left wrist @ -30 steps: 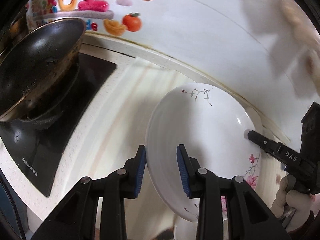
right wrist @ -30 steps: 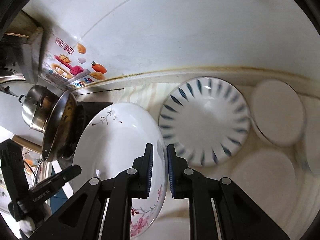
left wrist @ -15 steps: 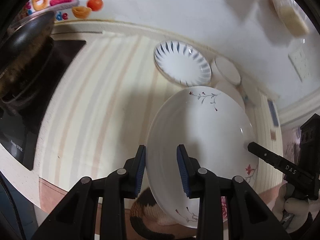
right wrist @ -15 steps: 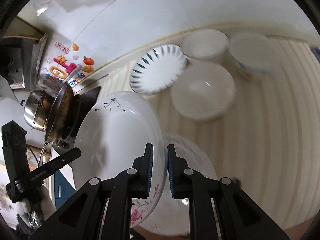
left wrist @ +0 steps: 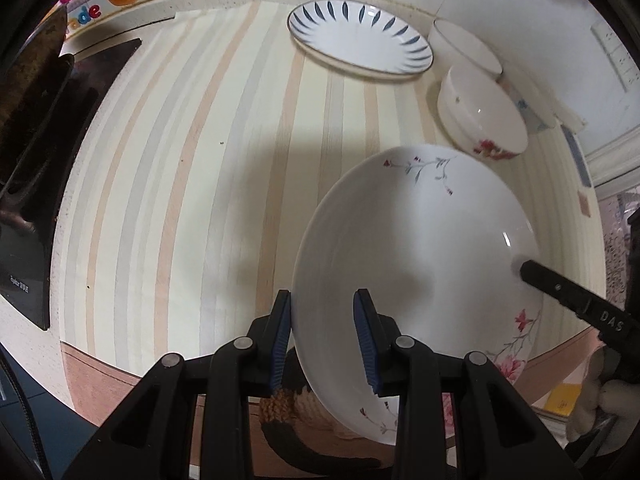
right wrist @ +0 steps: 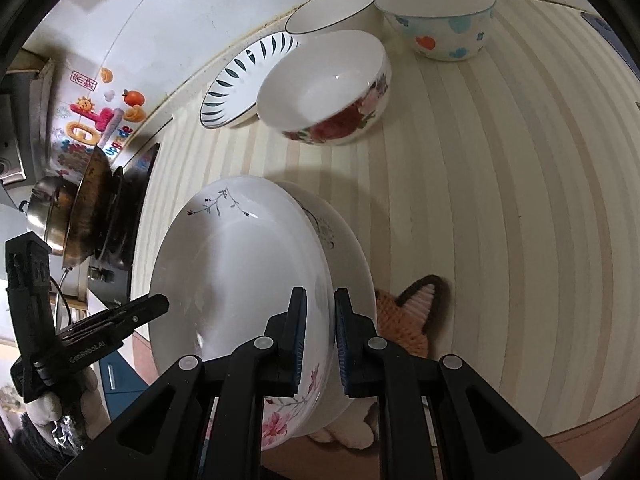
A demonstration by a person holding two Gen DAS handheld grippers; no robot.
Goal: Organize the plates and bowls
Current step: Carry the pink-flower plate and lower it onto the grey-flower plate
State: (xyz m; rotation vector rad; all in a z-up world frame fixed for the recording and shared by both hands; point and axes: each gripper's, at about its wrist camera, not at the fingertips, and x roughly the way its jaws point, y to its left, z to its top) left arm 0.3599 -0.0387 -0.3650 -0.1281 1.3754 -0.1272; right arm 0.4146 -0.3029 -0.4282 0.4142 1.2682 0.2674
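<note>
I've got the white floral plate [left wrist: 420,248] tilted up on edge near the front of the counter, pink blossoms on its near rim, a thin twig at the far rim. Far back sits the blue-leaf plate [left wrist: 360,36], with a rose-print bowl [right wrist: 328,92], a plain white bowl [right wrist: 332,8] and a heart-print bowl [right wrist: 440,20] to its right.

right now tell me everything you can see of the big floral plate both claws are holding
The floral plate is a deep, glossy white dish, ceramic by its look, with a thin branch sprig on one rim and pink blossoms on the opposite rim. It is tilted above the striped countertop. The left claw and right claw each pinch opposite rims. In the right wrist view another plate lies close beneath it.
</note>
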